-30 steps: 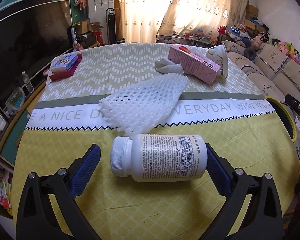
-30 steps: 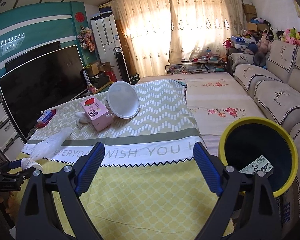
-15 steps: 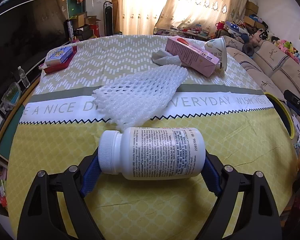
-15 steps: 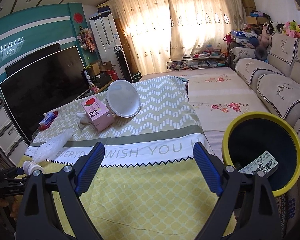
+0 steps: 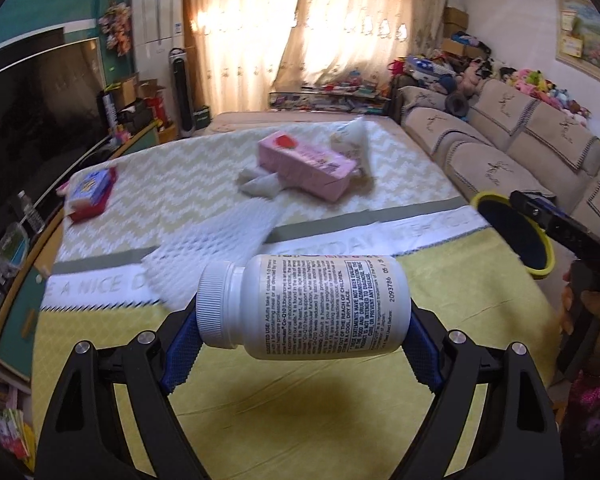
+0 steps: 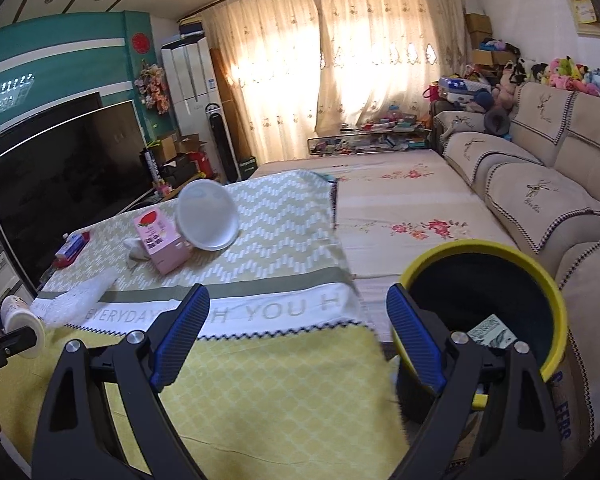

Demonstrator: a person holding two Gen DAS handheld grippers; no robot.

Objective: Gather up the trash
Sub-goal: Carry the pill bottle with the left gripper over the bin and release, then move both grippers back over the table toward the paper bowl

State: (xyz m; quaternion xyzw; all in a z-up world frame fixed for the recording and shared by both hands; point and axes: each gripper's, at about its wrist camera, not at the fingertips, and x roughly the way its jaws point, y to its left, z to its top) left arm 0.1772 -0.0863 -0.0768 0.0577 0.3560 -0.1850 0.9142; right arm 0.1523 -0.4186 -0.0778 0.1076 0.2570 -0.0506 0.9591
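1. Left wrist view, far left first: a red-and-blue box sits near the tablecloth's left edge, w/ the TV just beyond. Nothing you need there; stay off that side.
2. Centre: your left gripper is clamped end-to-end on the white pill bottle, one pad on the cap, one on the base. Bottle is lifted clear of the cloth, lying sideways.
3. Risk: an end-on grip on a smooth, round bottle is thin. Tilt or swing fast and it could pivot or slip out, prob. rolling off the near edge.
4. Behind it the white foam net lies flat, w/ the pink carton and a white bowl farther back. All are still to collect, I'd judge.
5. Right: the yellow-rimmed bin stands just off the table's right edge, below cloth level, w/ some paper already inside.
6. Right gripper is spread apart and empty, hovering by the bin's near rim. It sits about in your carry path, so a crossing could knock the two rigs together.
7. Room: the yellow near half of the cloth is bare, so pass there. The sofa crowds the bin's far side; overshoot and the bottle lands on cushions.
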